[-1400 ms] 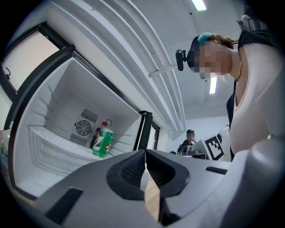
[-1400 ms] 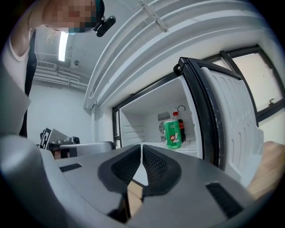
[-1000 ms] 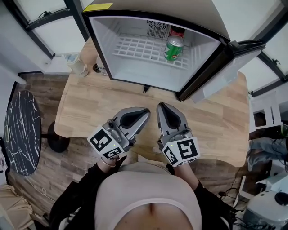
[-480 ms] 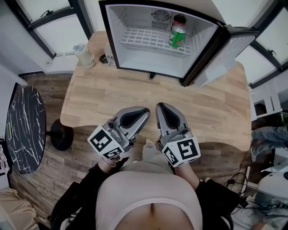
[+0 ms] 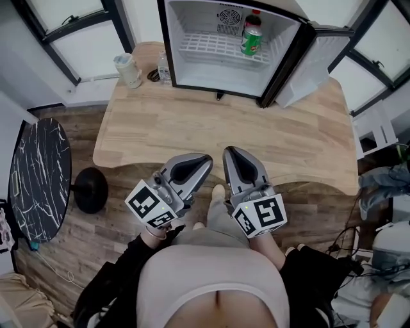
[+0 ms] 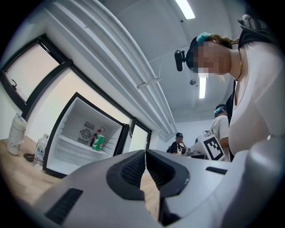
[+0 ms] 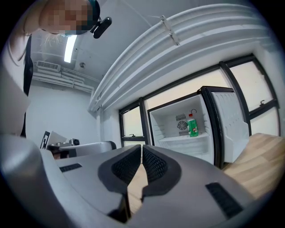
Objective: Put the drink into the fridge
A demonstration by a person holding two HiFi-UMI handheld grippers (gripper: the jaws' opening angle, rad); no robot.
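A green drink can (image 5: 251,40) stands on the white wire shelf inside the open mini fridge (image 5: 192,70), with a dark red-capped bottle (image 5: 254,18) behind it. The can also shows small in the left gripper view (image 6: 98,142) and the right gripper view (image 7: 193,127). My left gripper (image 5: 206,159) and right gripper (image 5: 228,152) hang side by side near my body, off the near edge of the wooden table (image 5: 192,134), far from the fridge. Both are shut with nothing between the jaws.
The fridge door (image 5: 314,61) stands swung open to the right. A pale cup (image 5: 128,69) and a small water bottle (image 5: 163,64) sit on the table left of the fridge. A black marble side table (image 5: 35,179) stands at the left. Other people are in the background (image 6: 178,142).
I have stepped back from the table: the fridge and table have slid up and shrunk in the head view. Both grippers kept their pose, shut and empty.
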